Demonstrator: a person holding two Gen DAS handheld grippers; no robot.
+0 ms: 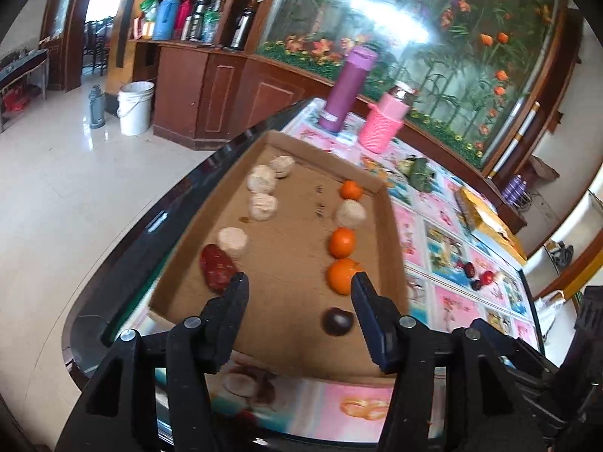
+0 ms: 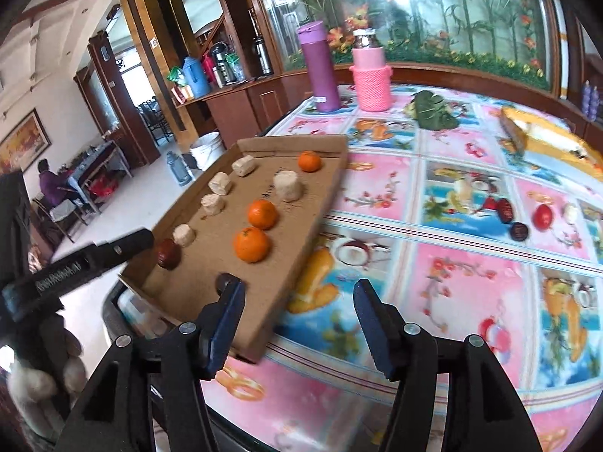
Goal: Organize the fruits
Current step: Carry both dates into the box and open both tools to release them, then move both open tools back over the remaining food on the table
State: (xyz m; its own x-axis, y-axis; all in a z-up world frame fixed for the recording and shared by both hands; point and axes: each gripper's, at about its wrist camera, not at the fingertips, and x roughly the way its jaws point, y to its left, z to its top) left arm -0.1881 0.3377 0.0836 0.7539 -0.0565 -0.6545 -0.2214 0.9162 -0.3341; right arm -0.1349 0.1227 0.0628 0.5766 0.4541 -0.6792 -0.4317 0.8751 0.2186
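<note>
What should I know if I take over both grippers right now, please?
Left gripper: open, empty, above the near end of the tray.
Right gripper: open, empty, over the tray's near corner.
In the tray: three oranges, five pale pieces, a red date and a dark fruit, in two rows.
Left on the cloth, right of the tray: a few small fruits, among them a red one and two dark ones. These probably go in next.

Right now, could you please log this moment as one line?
left gripper open, empty | right gripper open, empty | oranges in cardboard tray
</note>
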